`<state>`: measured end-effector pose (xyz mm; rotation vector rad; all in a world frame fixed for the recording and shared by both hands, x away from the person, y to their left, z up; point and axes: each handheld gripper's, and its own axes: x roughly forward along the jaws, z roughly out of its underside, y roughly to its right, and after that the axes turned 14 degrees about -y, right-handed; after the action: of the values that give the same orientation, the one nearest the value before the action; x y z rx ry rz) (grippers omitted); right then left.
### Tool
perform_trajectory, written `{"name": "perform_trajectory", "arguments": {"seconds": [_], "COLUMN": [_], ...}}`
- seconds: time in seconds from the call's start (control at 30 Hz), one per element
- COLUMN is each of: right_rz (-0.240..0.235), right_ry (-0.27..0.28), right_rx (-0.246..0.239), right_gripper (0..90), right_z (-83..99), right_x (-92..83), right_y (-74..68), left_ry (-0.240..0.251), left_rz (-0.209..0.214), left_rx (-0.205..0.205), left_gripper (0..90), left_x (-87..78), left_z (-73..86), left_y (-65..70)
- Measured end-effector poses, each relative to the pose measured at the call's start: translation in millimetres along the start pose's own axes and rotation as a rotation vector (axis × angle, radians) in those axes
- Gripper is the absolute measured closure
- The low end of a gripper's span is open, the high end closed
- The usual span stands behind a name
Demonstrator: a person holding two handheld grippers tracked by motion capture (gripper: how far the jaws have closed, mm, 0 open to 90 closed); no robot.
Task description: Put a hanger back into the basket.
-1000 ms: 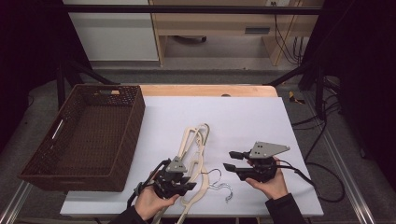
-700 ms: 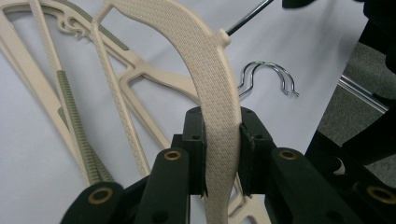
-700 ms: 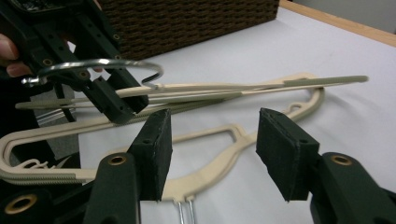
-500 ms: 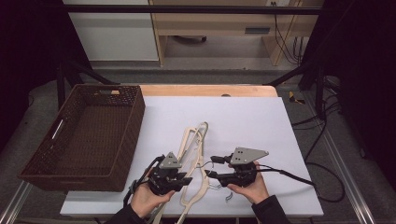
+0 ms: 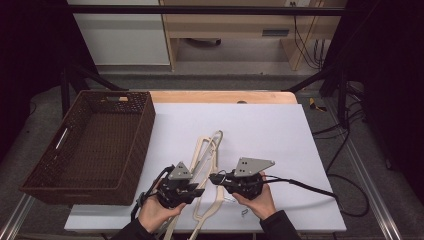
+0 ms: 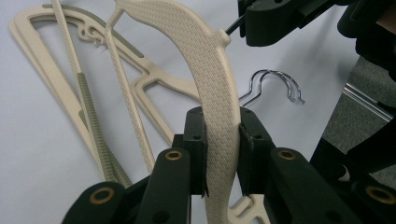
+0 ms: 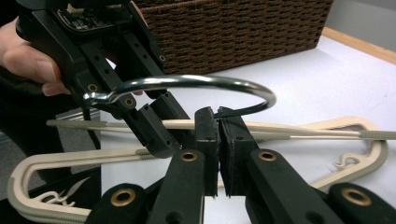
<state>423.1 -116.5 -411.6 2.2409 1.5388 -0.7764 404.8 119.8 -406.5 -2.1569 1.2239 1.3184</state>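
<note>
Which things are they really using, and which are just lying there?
In use:
- cream hanger, clamped by the left gripper
- its metal hook, pinched by the right gripper

Lying about:
- other cream hangers on the table
- wicker basket
- white table

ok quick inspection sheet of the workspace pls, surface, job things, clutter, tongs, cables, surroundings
surface: white table top, wooden strip along the far edge.
job's things: cream hangers piled near the front edge; top hanger lifted off the pile, its metal hook up by the right tongs.
clutter: small metal clip near the front edge.
grippers: left tongs shut on the top hanger's arm; right tongs have just closed, pinching the hook's stem.
cables: black cable trails right from the right tongs; more beyond the table.
surroundings: empty brown wicker basket at the left, pale cabinets behind, dark frame.
</note>
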Motion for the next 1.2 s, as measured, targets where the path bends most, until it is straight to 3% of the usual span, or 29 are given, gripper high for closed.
{"name": "perform_trajectory", "arguments": {"seconds": [0.13, 0.33, 0.43, 0.7, 0.9, 1.07, 1.2], "right_rz": [0.035, 0.033, 0.039, 0.061, 0.073, 0.039, 0.067], "right_ry": [0.003, 0.016, 0.019, 0.012, 0.027, 0.051, 0.039], "right_rx": [-0.015, -0.002, 0.005, 0.006, 0.003, 0.002, -0.012], "right_gripper": [88.7, 88.8, 88.8, 88.8, 88.7, 84.2, 74.0], "right_z": [-2.5, -9.0, -10.3, -14.7, -16.5, -17.7, -17.2], "right_x": [0.5, 4.1, 5.5, 9.0, 5.8, 2.9, -2.3], "right_y": [-3.1, -5.5, -6.3, -11.1, -12.3, -12.3, -12.2], "left_ry": [0.002, 0.023, -0.002, -0.057, -0.094, -0.084, -0.07], "left_rz": [-0.015, -0.117, -0.148, -0.18, -0.232, -0.258, -0.273], "left_rx": [0.013, 0.034, 0.021, -0.004, 0.005, 0.002, -0.015], "left_gripper": [74.1, 68.5, 70.5, 73.5, 78.3, 81.1, 82.4], "left_x": [-1.3, -11.9, -12.4, -7.9, -7.0, -12.1, -19.0], "left_z": [-0.7, -3.4, -4.4, -5.4, -5.8, -5.4, -3.7], "left_y": [2.0, 9.4, 12.3, 15.3, 21.5, 21.8, 14.1]}}
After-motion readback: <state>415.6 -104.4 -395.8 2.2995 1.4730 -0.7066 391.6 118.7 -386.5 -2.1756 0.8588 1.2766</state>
